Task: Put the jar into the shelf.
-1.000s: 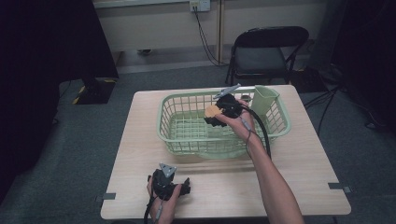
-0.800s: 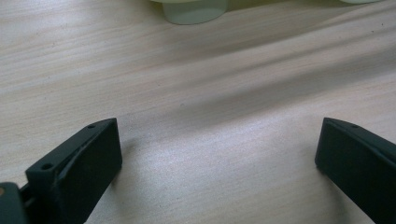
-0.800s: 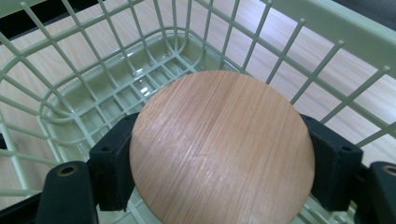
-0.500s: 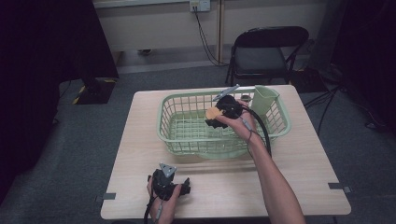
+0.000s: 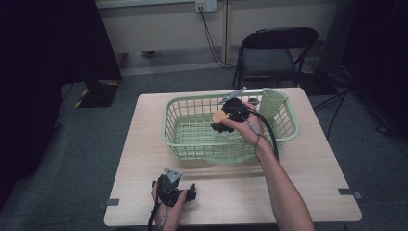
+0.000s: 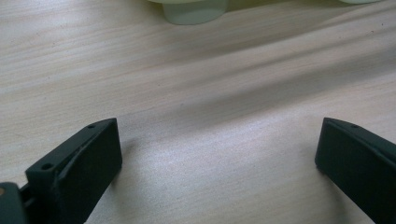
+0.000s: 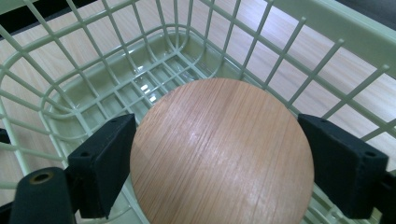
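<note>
Right gripper (image 7: 219, 154) jaws have just been opening around the wooden disc (image 7: 222, 151) above the basket (image 5: 178, 139); release begun, disc not yet down. Left gripper (image 6: 219, 154) open.

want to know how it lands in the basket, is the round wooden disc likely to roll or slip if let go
The wooden disc shows solid grain, so it is probably stiff. Its smooth face and round rim suggest it could slip or roll inside the basket. The right gripper has just been opening its jaws with the disc between them.
</note>
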### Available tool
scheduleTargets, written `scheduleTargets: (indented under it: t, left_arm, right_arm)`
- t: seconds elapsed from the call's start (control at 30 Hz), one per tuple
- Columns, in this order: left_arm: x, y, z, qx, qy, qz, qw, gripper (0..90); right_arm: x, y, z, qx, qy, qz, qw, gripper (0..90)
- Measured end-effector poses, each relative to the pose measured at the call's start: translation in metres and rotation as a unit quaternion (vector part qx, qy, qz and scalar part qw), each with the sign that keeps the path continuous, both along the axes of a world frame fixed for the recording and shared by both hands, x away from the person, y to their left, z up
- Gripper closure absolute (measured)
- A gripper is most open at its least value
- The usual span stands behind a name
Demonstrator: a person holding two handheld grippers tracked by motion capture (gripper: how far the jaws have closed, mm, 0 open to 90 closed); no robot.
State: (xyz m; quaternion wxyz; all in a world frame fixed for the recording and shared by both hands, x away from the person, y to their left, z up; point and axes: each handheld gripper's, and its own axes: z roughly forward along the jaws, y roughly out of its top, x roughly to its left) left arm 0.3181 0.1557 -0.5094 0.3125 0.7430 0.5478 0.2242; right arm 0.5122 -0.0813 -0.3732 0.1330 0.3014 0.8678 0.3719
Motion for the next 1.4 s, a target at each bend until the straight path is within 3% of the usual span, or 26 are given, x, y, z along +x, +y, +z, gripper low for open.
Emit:
scheduleTargets:
  t: [0.07, 0.17, 0.53, 1.1, 1.4]
  left_arm:
    - [0.0, 0.0, 0.0, 0.0, 0.0, 0.0, 1.0, 0.4]
    - [0.0, 0.0, 0.0, 0.0, 0.0, 0.0, 1.0, 0.4]
    - [0.0, 0.0, 0.0, 0.0, 0.0, 0.0, 1.0, 0.4]
    - [0.0, 0.0, 0.0, 0.0, 0.0, 0.0, 1.0, 0.4]
    - [0.0, 0.0, 0.0, 0.0, 0.0, 0.0, 1.0, 0.4]
  right_arm:
    - [0.0, 0.001, 0.0, -0.003, -0.005, -0.005, 1.0, 5.2]
    - [0.0, 0.001, 0.001, 0.004, -0.012, -0.016, 0.9998, 1.4]
    - [-0.003, -0.012, 0.017, 0.05, -0.042, -0.053, 0.9964, 1.3]
    - [-0.022, -0.022, 0.037, 0.091, -0.062, -0.057, 0.9923, 1.1]
    - [-0.035, -0.032, 0.042, 0.119, -0.075, -0.07, 0.9876, 1.2]
